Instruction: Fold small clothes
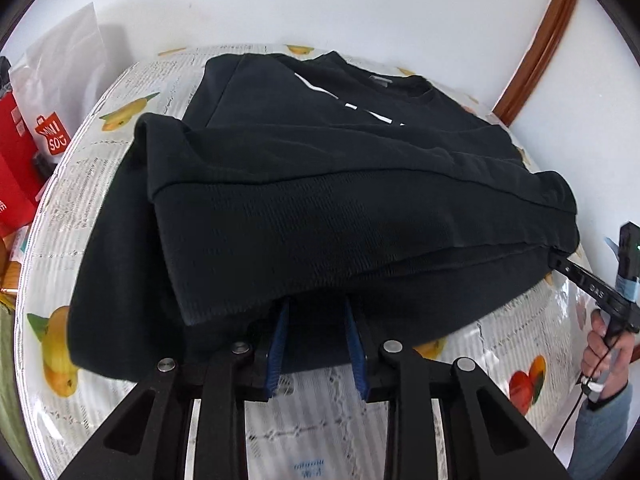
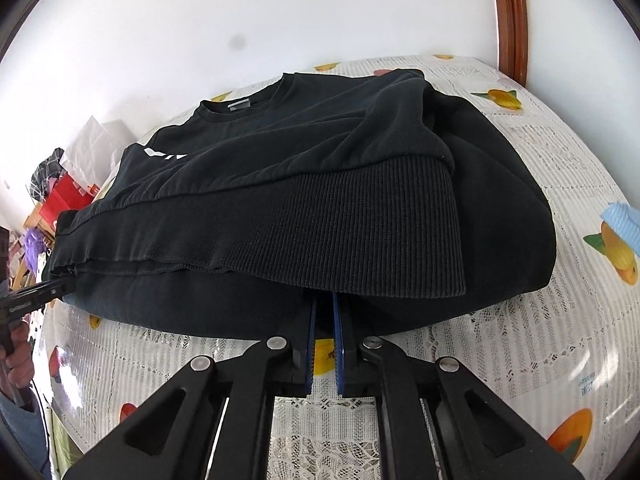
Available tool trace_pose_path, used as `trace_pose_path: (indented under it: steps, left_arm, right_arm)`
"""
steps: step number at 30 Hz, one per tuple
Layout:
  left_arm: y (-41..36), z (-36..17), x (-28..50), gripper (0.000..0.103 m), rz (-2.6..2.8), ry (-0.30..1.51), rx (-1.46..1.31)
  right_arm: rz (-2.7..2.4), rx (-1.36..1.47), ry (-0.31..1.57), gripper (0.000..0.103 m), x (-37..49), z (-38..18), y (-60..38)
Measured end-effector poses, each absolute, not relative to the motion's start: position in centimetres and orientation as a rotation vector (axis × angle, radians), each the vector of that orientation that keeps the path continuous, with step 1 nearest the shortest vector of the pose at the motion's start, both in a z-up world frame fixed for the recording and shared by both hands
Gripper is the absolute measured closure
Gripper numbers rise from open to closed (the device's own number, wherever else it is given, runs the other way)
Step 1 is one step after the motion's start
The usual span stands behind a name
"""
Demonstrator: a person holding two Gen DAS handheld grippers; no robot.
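A black sweatshirt (image 1: 320, 184) (image 2: 304, 160) with white lettering lies on the table, collar at the far side. Its ribbed hem (image 1: 320, 236) (image 2: 360, 236) is doubled over the body toward me. My left gripper (image 1: 316, 300) reaches under the hem's near edge. Its blue pads (image 1: 280, 344) stand apart and their tips are hidden by cloth. From the right wrist view the left gripper (image 2: 60, 286) meets the hem's left corner. My right gripper (image 2: 323, 296) has its pads nearly together, tips buried under the hem. From the left wrist view the right gripper (image 1: 558, 262) pinches the hem's right corner.
The table (image 1: 312, 412) wears a white lace cloth with fruit prints under clear plastic. A red shopping bag (image 1: 16, 152) and a white plastic bag (image 1: 64, 48) crowd its left side. A white wall and a wooden door frame (image 1: 540, 48) stand behind. A person's hand (image 1: 604, 344) holds the right gripper.
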State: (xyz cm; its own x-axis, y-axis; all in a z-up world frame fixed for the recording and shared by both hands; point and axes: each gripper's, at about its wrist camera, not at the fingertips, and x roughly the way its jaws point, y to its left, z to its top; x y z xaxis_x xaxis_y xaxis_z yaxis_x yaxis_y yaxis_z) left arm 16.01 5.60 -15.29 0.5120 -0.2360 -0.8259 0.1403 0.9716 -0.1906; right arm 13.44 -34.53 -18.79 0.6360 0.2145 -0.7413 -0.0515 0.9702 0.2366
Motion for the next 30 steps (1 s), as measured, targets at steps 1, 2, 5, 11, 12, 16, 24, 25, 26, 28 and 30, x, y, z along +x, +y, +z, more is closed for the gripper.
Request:
trace_pose_path:
  steps: [1,2,5,11,12,16,24,25,26,28,30]
  left_arm:
    - [5.6,-15.1,16.1,0.077,-0.227,1.005,-0.106]
    - [5.7,-14.6,16.3,0.077,-0.229,0.994,-0.115]
    - [6.2,-13.3,16.9,0.077,-0.223,0.951,-0.134]
    - [6.4,-12.7,17.8,0.078,-0.201,0.916,-0.122]
    - [6.2,-12.8,17.9,0.078,-0.201,0.918,-0.109]
    - [5.8,-14.4,18.1,0.077,-0.217,0.954,-0.076]
    - [6.4,-11.7,18.9,0.077,-0.214,0.887,-0.090]
    - [6.5,-11.3,19.2,0.077,-0.208,0.876,-0.090]
    - [6.6,-10.9,19.7,0.077,-0.201,0.866,-0.087]
    - [6.8,-10.3,20.7,0.077,-0.179,0.848,-0.078]
    - [7.1,-9.9,21.9,0.077,-0.172,0.840,-0.083]
  right_arm:
    - [0.152,0.205,0.871,0.096,13.5,-18.8,-34.5]
    - [0.152,0.206,0.876,0.096,13.5,-18.8,-34.5]
    - [0.157,0.190,0.885,0.096,13.4,-18.8,-34.2]
    - [0.165,0.187,0.922,0.096,13.6,-18.4,-34.2]
    - [0.165,0.182,0.926,0.097,13.7,-18.2,-34.2]
    - [0.167,0.159,0.881,0.094,14.2,-16.4,-33.7]
    - [0.155,0.143,0.805,0.094,15.8,-15.2,-33.3]
    - [0.159,0.151,0.786,0.094,16.1,-14.8,-33.4]
    - [0.161,0.156,0.766,0.094,16.5,-14.3,-33.5]
    - [0.149,0.167,0.732,0.094,17.5,-13.3,-33.8]
    - [0.125,0.172,0.707,0.094,18.8,-12.6,-34.1]
